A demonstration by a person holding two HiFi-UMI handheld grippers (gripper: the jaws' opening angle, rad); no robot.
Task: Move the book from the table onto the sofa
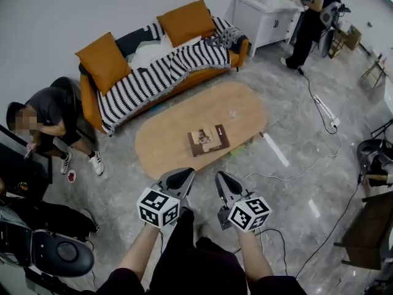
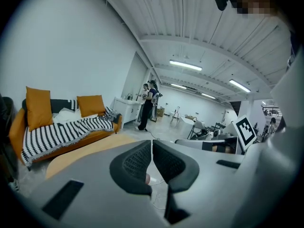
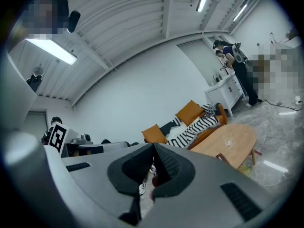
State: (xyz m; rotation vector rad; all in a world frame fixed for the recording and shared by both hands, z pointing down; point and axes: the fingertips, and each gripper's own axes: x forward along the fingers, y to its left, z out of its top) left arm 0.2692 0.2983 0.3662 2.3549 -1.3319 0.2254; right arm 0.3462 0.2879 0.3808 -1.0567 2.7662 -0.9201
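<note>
Grey marbled floor [image 1: 295, 134] surrounds an oval wooden coffee table [image 1: 245, 109], with the orange sofa [image 1: 89, 100] just beyond it against the wall. The book [image 1: 208, 141] lies flat on the table, set in from the near edge. Both grippers hang short of that edge. The left gripper [image 1: 183, 176] and right gripper [image 1: 221, 179] each have their jaws pressed together with nothing between them, so this looks like the approach and no grasp has begun. The next move probably calls for opening one pair of jaws and catching a book edge, which is awkward on a flat cover. To reach the sofa, the table's right end offers wide floor, though a cable [image 1: 307, 168] trails there. A seated person [image 1: 52, 121] crowds the left end. The striped throw [image 1: 153, 78] between the cushions [image 1: 104, 60] seems free for landing.
</note>
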